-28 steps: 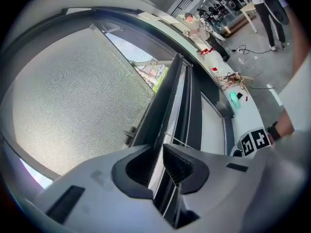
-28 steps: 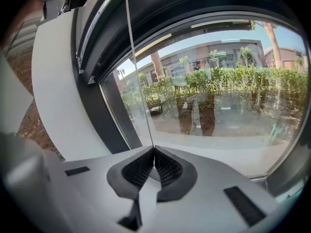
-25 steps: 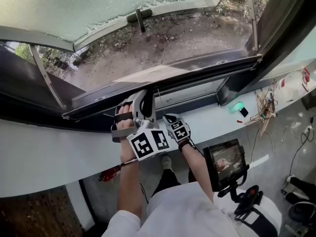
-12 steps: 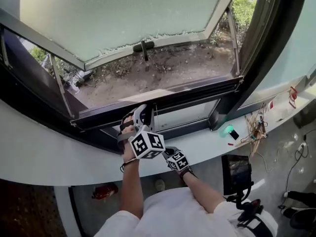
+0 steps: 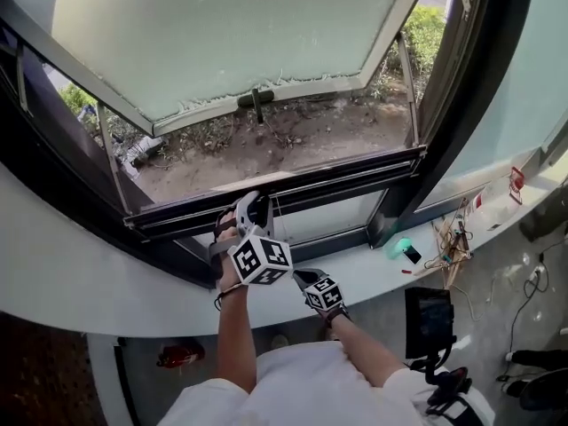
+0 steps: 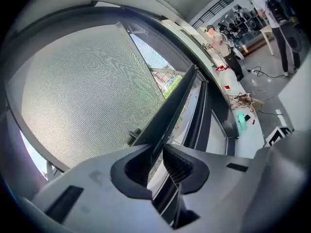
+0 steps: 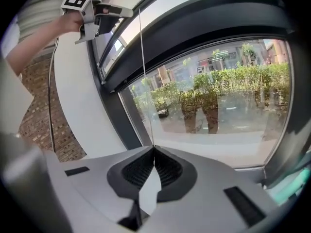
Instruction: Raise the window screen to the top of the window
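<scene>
Grey plastic right gripper (image 7: 154,150), nearest and lowest on a bent forearm, has its jaws pressed together on a thin cord (image 7: 142,57) that runs upward. Beyond it, the left gripper (image 6: 158,155), forearm reaching straight ahead, pinches the window screen bar (image 5: 337,174), which sits low in the opening just above the sill (image 5: 89,282).

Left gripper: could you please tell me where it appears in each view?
Head view: left gripper at centre, clamped on the dark bar.
Left gripper view: bottom centre, its own jaws on that bar.
Right gripper view: top left.
Shared landmark: the dark bar.
</scene>
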The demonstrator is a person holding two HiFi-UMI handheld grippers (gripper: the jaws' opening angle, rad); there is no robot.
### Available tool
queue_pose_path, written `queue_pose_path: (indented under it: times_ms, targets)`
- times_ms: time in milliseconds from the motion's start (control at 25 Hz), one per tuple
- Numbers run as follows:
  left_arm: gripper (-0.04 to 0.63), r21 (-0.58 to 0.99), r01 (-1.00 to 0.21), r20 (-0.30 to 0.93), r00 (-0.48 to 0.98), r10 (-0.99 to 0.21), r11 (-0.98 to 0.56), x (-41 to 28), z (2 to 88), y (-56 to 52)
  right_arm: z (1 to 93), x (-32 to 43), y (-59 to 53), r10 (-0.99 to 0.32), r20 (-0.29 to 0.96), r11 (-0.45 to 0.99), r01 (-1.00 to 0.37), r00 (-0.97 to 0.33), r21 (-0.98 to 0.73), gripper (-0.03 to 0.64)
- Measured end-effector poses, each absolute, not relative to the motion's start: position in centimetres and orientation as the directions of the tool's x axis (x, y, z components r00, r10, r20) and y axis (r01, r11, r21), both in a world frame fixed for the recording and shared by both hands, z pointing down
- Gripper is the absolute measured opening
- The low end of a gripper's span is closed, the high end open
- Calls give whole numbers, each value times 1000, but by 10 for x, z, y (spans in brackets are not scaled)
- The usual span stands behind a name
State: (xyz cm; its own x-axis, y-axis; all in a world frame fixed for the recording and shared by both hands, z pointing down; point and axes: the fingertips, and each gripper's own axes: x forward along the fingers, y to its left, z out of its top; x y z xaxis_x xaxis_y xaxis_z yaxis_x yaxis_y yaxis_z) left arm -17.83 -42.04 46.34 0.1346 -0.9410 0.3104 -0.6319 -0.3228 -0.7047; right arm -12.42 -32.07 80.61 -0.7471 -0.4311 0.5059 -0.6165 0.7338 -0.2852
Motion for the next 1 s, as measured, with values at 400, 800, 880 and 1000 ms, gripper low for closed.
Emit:
queue_pose_path:
  times_ms: [400, 800, 880, 1000]
  targets:
    - [57, -721, -635, 268, 112, -957, -277, -178, 441, -421, 785, -112, -330, -472, 433, 743, -611, -768, -275, 6]
    - [57, -733, -643, 203, 101, -974, -219, -179, 413, -421, 757, -114, -332, -493, 411, 792, -591, -767, -152, 6]
    - [57, -731, -645, 202, 104, -974, -221, -179, 412, -420, 756, -117, -329, -490, 408, 797, -586, -770, -148, 6]
    - [57, -727, -650, 199, 110, -974, -222, -179, 411, -419, 755, -121, -327, -492, 393, 795, -585, -777, -160, 6]
